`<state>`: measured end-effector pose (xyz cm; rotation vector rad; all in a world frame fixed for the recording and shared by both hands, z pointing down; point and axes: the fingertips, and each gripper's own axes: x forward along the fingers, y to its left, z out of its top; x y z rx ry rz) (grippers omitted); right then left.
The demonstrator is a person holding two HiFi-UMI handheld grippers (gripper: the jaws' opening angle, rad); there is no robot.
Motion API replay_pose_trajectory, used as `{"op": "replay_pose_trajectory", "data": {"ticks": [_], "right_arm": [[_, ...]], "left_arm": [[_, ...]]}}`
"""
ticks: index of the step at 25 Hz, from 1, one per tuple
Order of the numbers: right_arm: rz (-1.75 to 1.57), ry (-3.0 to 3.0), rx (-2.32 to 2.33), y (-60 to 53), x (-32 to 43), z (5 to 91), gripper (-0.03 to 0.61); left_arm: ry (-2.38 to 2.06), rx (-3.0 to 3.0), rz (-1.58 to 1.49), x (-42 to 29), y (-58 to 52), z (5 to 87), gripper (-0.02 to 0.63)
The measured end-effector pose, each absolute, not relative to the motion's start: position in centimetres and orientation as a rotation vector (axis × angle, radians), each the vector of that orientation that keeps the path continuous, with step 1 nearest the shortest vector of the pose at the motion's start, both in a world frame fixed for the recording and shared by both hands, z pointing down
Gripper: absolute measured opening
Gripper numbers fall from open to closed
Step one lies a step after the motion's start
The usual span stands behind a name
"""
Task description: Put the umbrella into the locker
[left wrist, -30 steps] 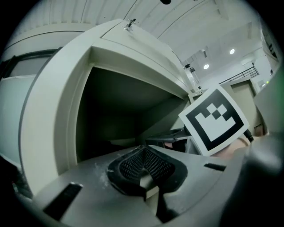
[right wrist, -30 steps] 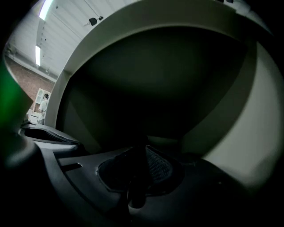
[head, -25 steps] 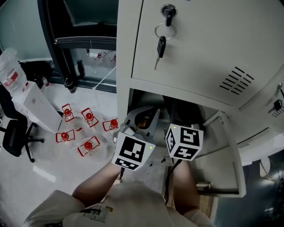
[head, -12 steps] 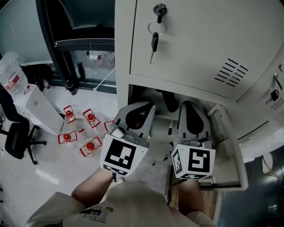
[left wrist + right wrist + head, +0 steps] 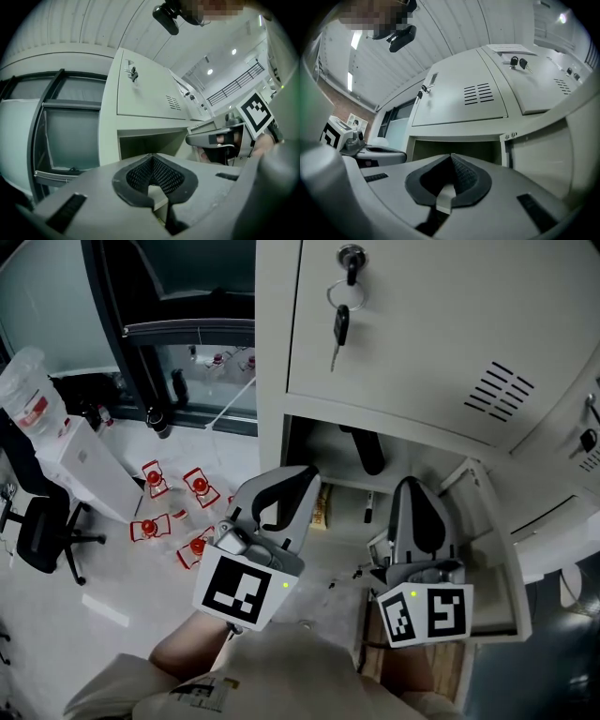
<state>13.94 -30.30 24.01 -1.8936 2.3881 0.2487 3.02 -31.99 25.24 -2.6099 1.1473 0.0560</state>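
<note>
The left gripper (image 5: 284, 486) has its jaws pressed together with nothing between them, and so does the right gripper (image 5: 415, 491). Both hang just in front of the locker (image 5: 272, 381), pointing at its open lower compartment. The right one is beside the locker's swung-out door (image 5: 487, 559). The umbrella (image 5: 364, 448), dark, lies inside that compartment. A key (image 5: 339, 324) hangs from the locker's shut upper door.
</note>
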Motion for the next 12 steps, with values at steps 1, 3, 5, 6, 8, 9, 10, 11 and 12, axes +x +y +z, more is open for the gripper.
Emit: {"op": "replay_pose_trajectory", "data": {"ticks": [1, 3, 5, 6, 8, 9, 10, 11, 12], "right_arm": [[0.244, 2.395, -1.894, -30.2, 14.0, 24.3, 0.008], [0.254, 2.407, -1.905, -30.0, 14.0, 24.9, 0.008], [0.291, 2.421, -1.928, -29.7, 13.8, 25.3, 0.009], [0.305, 2.430, -1.936, -29.5, 13.6, 25.4, 0.008], [0.307, 2.449, -1.936, -29.2, 13.3, 25.8, 0.009], [0.299, 2.457, -1.933, -29.1, 13.1, 26.0, 0.009], [0.290, 2.468, -1.928, -29.0, 13.0, 26.3, 0.009], [0.282, 2.480, -1.925, -28.9, 12.8, 26.6, 0.009], [0.276, 2.493, -1.924, -28.9, 12.7, 27.0, 0.009]], "left_arm": [[1.153, -2.606, 0.055, 2.8, -31.9, 25.4, 0.008], [1.170, -2.597, 0.056, 2.2, -31.7, 25.8, 0.008], [1.184, -2.590, 0.049, 1.8, -31.4, 26.3, 0.008], [1.189, -2.591, 0.042, 1.6, -31.3, 26.7, 0.008], [1.201, -2.597, 0.020, 1.2, -31.2, 27.5, 0.008], [1.206, -2.599, 0.006, 1.1, -31.3, 27.9, 0.008], [1.212, -2.601, -0.006, 1.0, -31.4, 28.3, 0.008], [1.218, -2.604, -0.017, 0.9, -31.5, 28.6, 0.008], [1.224, -2.607, -0.026, 0.8, -31.5, 29.0, 0.008]]}}
